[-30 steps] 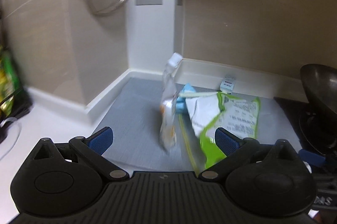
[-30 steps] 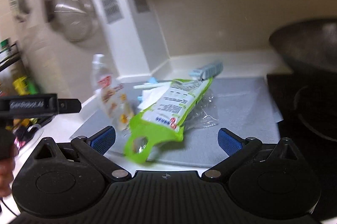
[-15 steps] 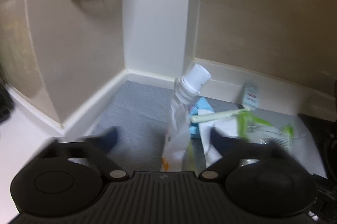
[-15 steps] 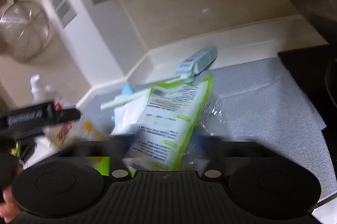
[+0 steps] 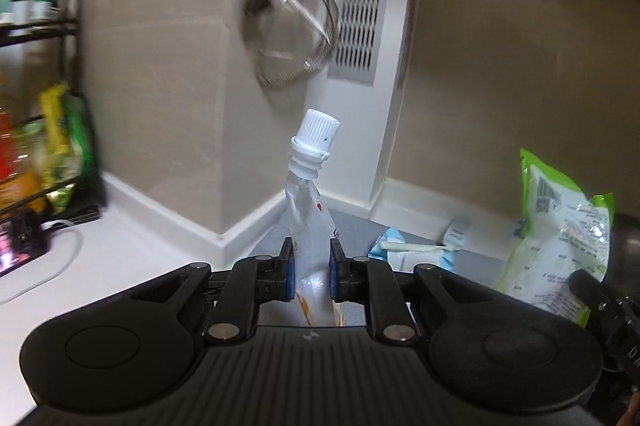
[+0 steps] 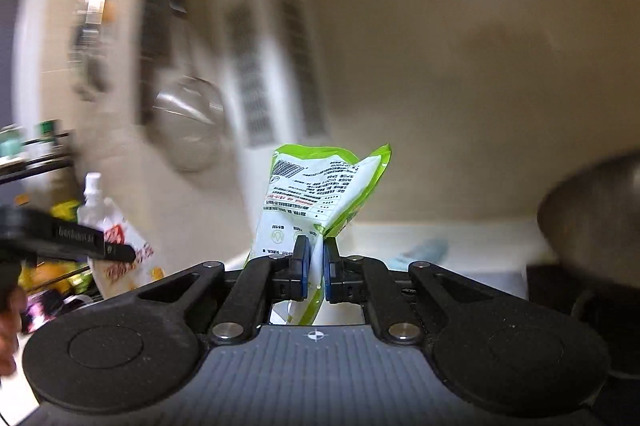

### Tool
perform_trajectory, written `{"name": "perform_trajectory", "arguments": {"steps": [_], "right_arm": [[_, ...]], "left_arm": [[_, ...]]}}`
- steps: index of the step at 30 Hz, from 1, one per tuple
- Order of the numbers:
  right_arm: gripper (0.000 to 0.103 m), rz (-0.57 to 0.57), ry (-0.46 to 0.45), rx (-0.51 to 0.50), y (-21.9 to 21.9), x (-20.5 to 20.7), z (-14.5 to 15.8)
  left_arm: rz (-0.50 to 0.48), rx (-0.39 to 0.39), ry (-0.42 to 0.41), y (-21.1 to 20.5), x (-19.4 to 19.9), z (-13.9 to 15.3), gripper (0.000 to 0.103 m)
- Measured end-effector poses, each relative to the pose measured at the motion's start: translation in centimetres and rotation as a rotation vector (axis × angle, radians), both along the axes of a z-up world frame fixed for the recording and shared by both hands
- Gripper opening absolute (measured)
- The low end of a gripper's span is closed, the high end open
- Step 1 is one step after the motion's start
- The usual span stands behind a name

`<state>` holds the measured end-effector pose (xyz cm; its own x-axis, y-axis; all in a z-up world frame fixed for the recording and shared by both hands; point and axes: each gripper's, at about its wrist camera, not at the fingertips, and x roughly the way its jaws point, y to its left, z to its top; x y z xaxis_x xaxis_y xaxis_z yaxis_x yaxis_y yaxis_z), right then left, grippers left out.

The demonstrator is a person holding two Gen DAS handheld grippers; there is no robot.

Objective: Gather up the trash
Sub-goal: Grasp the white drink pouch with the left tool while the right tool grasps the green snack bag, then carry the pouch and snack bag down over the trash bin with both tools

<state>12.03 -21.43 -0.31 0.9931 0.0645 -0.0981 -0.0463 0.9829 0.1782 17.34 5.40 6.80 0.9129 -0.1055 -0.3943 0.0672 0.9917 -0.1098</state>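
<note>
My left gripper (image 5: pixel 313 268) has its jaws closing on a clear drink pouch (image 5: pixel 308 222) with a white screw cap, held upright above the counter. In the right wrist view the same pouch (image 6: pixel 116 238) shows at the left beside the other gripper's arm. My right gripper (image 6: pixel 316 268) has its jaws closing on a green and white snack bag (image 6: pixel 316 198), pinched near its lower edge and lifted. That bag (image 5: pixel 560 238) appears at the right of the left wrist view. A blue and white wrapper with a pale stick (image 5: pixel 412 252) lies on the grey mat (image 5: pixel 360 222).
A metal strainer (image 5: pixel 296 50) hangs on the wall by a white vent column (image 5: pixel 362 6). A black rack (image 5: pixel 44 130) with bottles and packets stands at the left. A dark wok (image 6: pixel 592 218) sits at the right. A small blue packet (image 5: pixel 456 232) leans at the backsplash.
Both grippers went from wide open to pressed on their items. The pouch and the green bag were lying or standing on the mat and now hang lifted in the grippers.
</note>
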Motion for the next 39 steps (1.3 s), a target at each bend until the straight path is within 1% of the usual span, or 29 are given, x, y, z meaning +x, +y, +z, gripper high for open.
{"name": "perform_trajectory", "arguments": {"steps": [3,6,11,14,16,18,21,23,27,32,39], "right_arm": [[0.008,0.057,-0.012,-0.040,1.0,-4.3,0.1],[0.008,0.116,0.000,-0.062,1.8,-8.3,-0.4],[0.008,0.200,0.021,-0.134,3.9,-14.5,-2.0],[0.008,0.235,0.034,-0.182,5.0,-17.6,-3.5],[0.008,0.249,0.061,-0.188,5.4,-19.0,-4.6],[0.008,0.257,0.108,-0.177,5.6,-20.0,-5.7],[0.008,0.253,0.185,-0.149,5.4,-21.1,-7.5],[0.008,0.242,0.229,-0.150,5.2,-22.0,-8.9],[0.008,0.231,0.296,-0.131,4.9,-23.0,-10.8],[0.008,0.232,0.322,-0.140,5.0,-23.3,-11.7],[0.008,0.224,0.375,-0.139,5.0,-22.5,-13.0]], "left_arm": [[0.004,-0.009,-0.005,1.2,-5.0,0.1,0.016],[-0.007,-0.014,0.017,2.1,-9.6,-0.9,0.016],[-0.012,0.022,0.068,2.2,-16.1,-4.4,0.016],[-0.012,0.018,0.110,2.2,-19.0,-6.8,0.016],[-0.005,0.018,0.139,2.1,-20.7,-8.3,0.016],[-0.002,0.021,0.166,2.0,-22.0,-9.7,0.016],[0.006,0.031,0.229,1.7,-23.2,-11.9,0.016],[0.003,0.038,0.275,1.5,-23.6,-13.4,0.016],[-0.016,0.049,0.330,0.8,-24.3,-15.4,0.016],[-0.029,0.055,0.369,0.3,-24.0,-16.9,0.016],[-0.038,0.076,0.405,-0.1,-22.9,-18.2,0.016]]}}
